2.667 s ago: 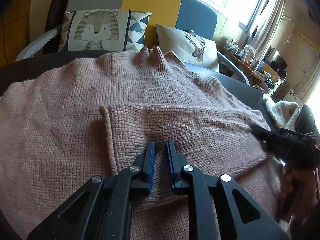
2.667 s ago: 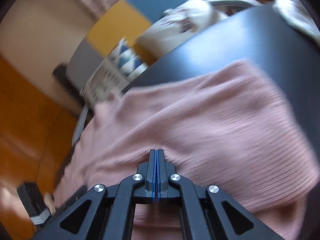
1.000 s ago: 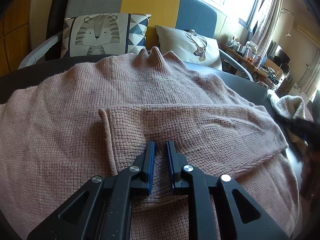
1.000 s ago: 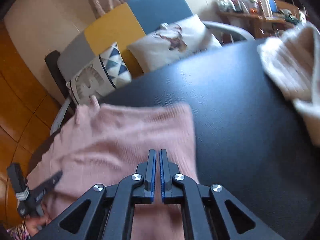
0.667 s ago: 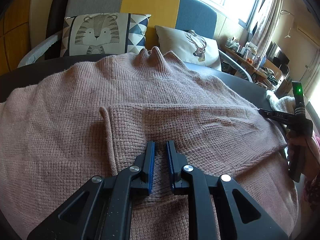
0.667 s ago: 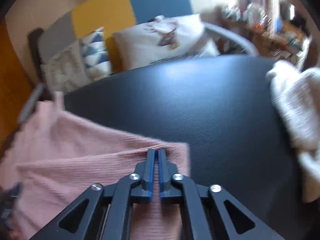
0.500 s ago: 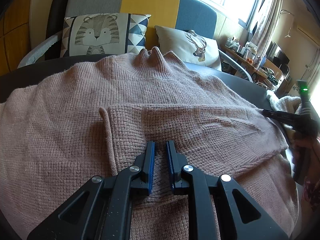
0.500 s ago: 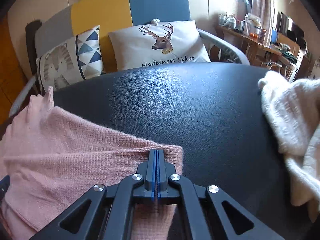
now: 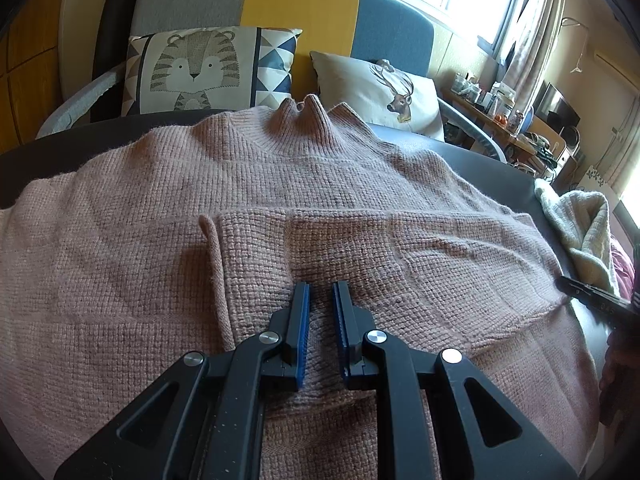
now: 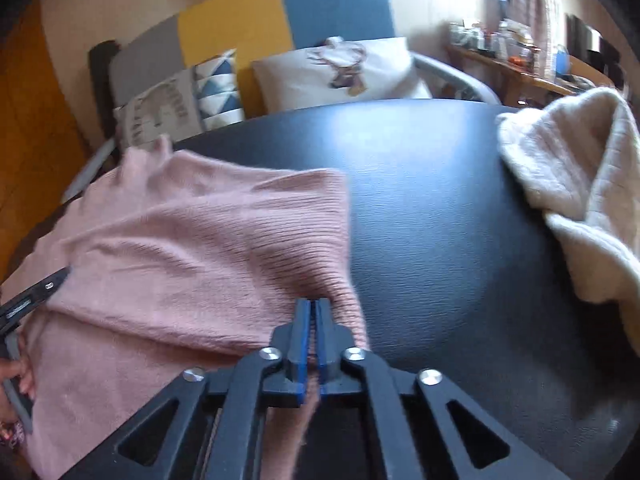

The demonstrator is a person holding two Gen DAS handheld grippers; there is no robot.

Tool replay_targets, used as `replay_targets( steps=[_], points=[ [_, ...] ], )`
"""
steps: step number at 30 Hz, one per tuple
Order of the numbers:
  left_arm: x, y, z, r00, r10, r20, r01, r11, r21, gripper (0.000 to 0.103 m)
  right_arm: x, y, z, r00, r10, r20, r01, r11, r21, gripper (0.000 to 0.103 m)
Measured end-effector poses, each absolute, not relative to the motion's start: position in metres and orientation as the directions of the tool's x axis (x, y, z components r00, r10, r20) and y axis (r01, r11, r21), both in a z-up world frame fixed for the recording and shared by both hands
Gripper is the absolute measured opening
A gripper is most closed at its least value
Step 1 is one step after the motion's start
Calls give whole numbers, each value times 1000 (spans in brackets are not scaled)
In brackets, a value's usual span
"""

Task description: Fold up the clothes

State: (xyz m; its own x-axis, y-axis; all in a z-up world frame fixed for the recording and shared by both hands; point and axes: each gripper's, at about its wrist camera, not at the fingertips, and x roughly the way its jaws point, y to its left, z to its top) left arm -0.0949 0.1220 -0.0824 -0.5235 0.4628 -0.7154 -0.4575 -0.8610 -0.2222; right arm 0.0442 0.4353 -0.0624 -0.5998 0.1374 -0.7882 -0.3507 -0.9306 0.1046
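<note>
A pink knit sweater [image 9: 320, 184] lies spread on the black table [image 10: 440, 200], collar at the far side, with one sleeve [image 9: 400, 256] folded across its body. My left gripper [image 9: 320, 292] rests on that sleeve near the middle, its jaws a little apart with knit showing in the gap. My right gripper [image 10: 312, 308] is at the sweater's [image 10: 200, 248] right edge, its jaws pinched on pink fabric that runs back between the fingers. In the left wrist view the right gripper [image 9: 580, 292] pokes in from the right edge.
A cream knit garment [image 10: 580, 184] lies bunched on the table's right side. Behind the table stands a sofa with a tiger cushion [image 9: 200, 68] and a deer cushion [image 9: 380, 92]. Bare black tabletop separates the sweater from the cream garment.
My right gripper has shifted from the folded sleeve's far corner toward the near end of the sweater's right edge and holds fabric there. The left gripper has stayed still.
</note>
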Motion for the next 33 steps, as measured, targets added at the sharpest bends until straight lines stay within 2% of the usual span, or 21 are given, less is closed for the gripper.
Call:
replay_targets(
  steps=[2,5,8,11,14,18,20,25,28,33],
  points=[
    [-95,122,-83,-525,460,-716,-457,-862,-219,15,37,426,-58,-572,178,-801,-365,-929,54,0],
    [-95,122,-83,-526,460,-715,-458,-862,-218,15,31,401,-37,-620,171,-766,-356,-931,80,7],
    [-95,121,-83,-523,465,-714,-458,-860,-225,15,19,359,-21,-703,17,-711,-228,-952,203,12],
    [-96,119,-84,-518,475,-712,-457,-857,-239,15,-6,313,-23,-708,-73,-702,-114,-970,217,13],
    [-97,117,-85,-512,484,-709,-456,-853,-253,15,-29,283,-41,-685,-135,-716,-74,-965,253,14],
    [-100,113,-86,-500,505,-704,-453,-845,-285,15,-35,255,-64,-642,-113,-758,-75,-975,209,14],
    [-102,109,-86,-484,530,-696,-449,-833,-322,15,-33,251,-68,-650,-90,-755,-77,-980,184,14],
    [-110,68,-84,-410,652,-638,-357,-758,-545,15,-29,245,-74,-664,-51,-746,-80,-987,138,14],
    [-111,19,-69,-491,636,-595,-302,-765,-569,22,-30,245,-74,-666,-41,-745,-82,-988,127,14],
    [-122,-87,-47,-662,478,-578,-160,-843,-514,38,-31,246,-74,-669,-46,-741,-81,-988,134,14]
  ],
)
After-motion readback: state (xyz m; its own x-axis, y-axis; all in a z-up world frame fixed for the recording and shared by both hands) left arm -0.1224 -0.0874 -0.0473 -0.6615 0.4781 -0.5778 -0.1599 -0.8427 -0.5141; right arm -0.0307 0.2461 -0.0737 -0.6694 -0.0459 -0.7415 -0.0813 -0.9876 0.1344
